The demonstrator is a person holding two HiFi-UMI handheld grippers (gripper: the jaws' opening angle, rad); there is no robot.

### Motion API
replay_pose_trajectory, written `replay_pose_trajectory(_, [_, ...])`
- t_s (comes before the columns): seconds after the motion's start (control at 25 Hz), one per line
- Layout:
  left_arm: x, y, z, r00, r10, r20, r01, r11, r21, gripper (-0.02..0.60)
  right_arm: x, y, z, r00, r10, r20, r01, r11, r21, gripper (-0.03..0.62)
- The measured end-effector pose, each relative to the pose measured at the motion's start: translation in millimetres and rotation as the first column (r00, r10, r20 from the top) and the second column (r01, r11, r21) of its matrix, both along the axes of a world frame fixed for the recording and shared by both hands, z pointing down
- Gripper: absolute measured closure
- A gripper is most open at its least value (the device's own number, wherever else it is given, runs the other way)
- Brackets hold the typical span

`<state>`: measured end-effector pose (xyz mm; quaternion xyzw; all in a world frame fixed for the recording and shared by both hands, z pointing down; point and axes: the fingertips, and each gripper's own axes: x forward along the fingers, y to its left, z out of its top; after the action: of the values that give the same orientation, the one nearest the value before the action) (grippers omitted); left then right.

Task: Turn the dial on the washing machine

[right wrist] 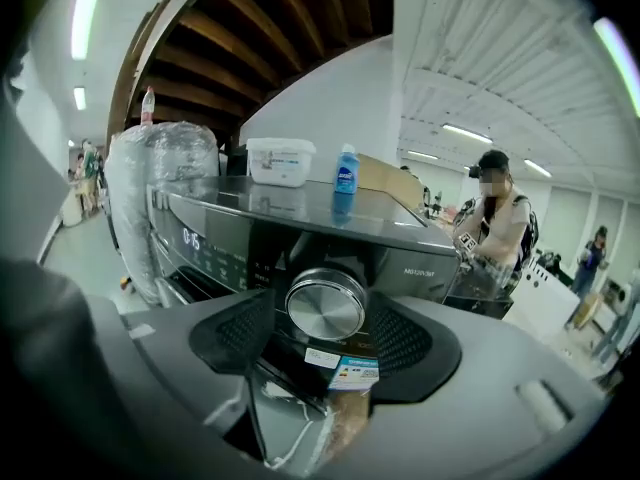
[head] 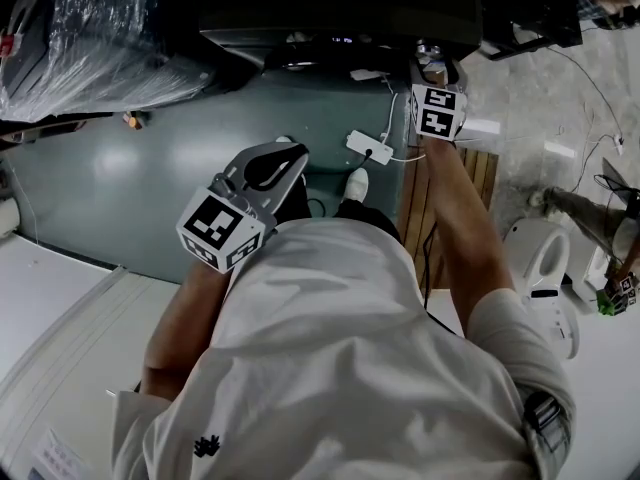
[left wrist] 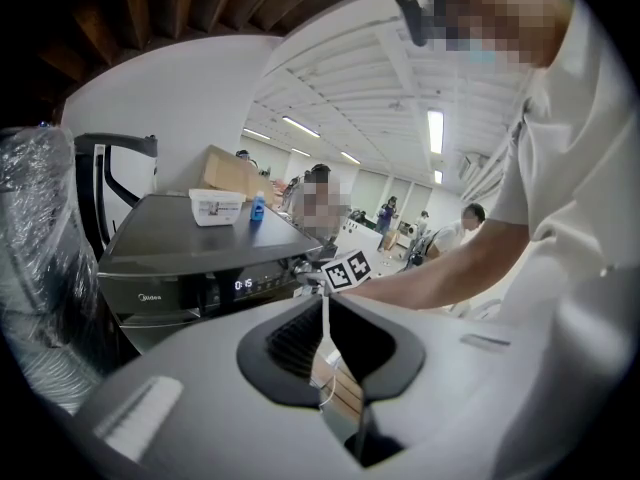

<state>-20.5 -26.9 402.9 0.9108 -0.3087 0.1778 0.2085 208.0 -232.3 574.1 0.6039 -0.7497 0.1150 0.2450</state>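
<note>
The dark washing machine (head: 340, 8) stands in front of me, its display (right wrist: 190, 238) lit. Its round silver dial (right wrist: 326, 304) sits on the front panel between the jaws of my right gripper (right wrist: 326, 318), whose pads close against both its sides. In the head view the right gripper (head: 432, 68) reaches to the panel at the machine's right end. My left gripper (head: 288, 150) hangs back over the green floor, away from the machine, its jaws together on nothing. From the left gripper view (left wrist: 325, 313), the machine (left wrist: 190, 258) lies ahead.
A white tub (right wrist: 280, 161) and a blue bottle (right wrist: 346, 180) stand on the machine's lid. A plastic-wrapped bulk (head: 100, 28) sits left of the machine. A white power strip (head: 369, 148) and cable lie on the floor beside a wooden pallet (head: 440, 198). People stand far behind.
</note>
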Motion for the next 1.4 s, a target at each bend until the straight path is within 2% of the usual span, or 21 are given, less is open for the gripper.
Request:
replay_pose_trajectory(0.2, [-4,2,1,1.000,-0.002,0.006,0.003,1.000,-0.004,0.523,-8,-4,6,0.990,-0.025,-0.137,0.023,1.000,-0.016,0.326])
replay_pose_trajectory(0.4, [-8,3,1,1.000,-0.011,0.007,0.011,1.000,-0.005,0.523,-4,-7,17,0.989,0.009,-0.150,-0.014,0.999,-0.033,0.327])
replay_pose_trajectory(0.68, [-11,2,0,1.000,-0.016,0.002,0.016,1.000,-0.006,0.523,1,-8,7,0.994,0.055,-0.099,-0.059,0.997,-0.039,0.329])
replay_pose_trajectory(0.88, [-10,0,-2,1.000,-0.018,-0.006,0.018,1.000,-0.007,0.523,7,-7,7,0.988,0.122,0.093,-0.118,0.992,-0.046,0.329])
replay_pose_trajectory(1.0, [-9,0,-2,1.000,-0.016,-0.009,0.016,1.000,-0.005,0.523,9,-6,7,0.977,0.142,0.156,-0.136,0.989,-0.049,0.329])
replay_pose_trajectory(1.2, [-9,1,-1,1.000,-0.012,-0.004,0.012,1.000,-0.006,0.523,8,-6,6,0.984,0.116,0.136,-0.112,0.993,-0.042,0.327])
replay_pose_trajectory(1.4, [-7,0,-1,1.000,-0.011,-0.007,0.011,1.000,-0.005,0.523,6,-3,2,0.997,0.054,0.056,-0.054,0.999,-0.009,0.327])
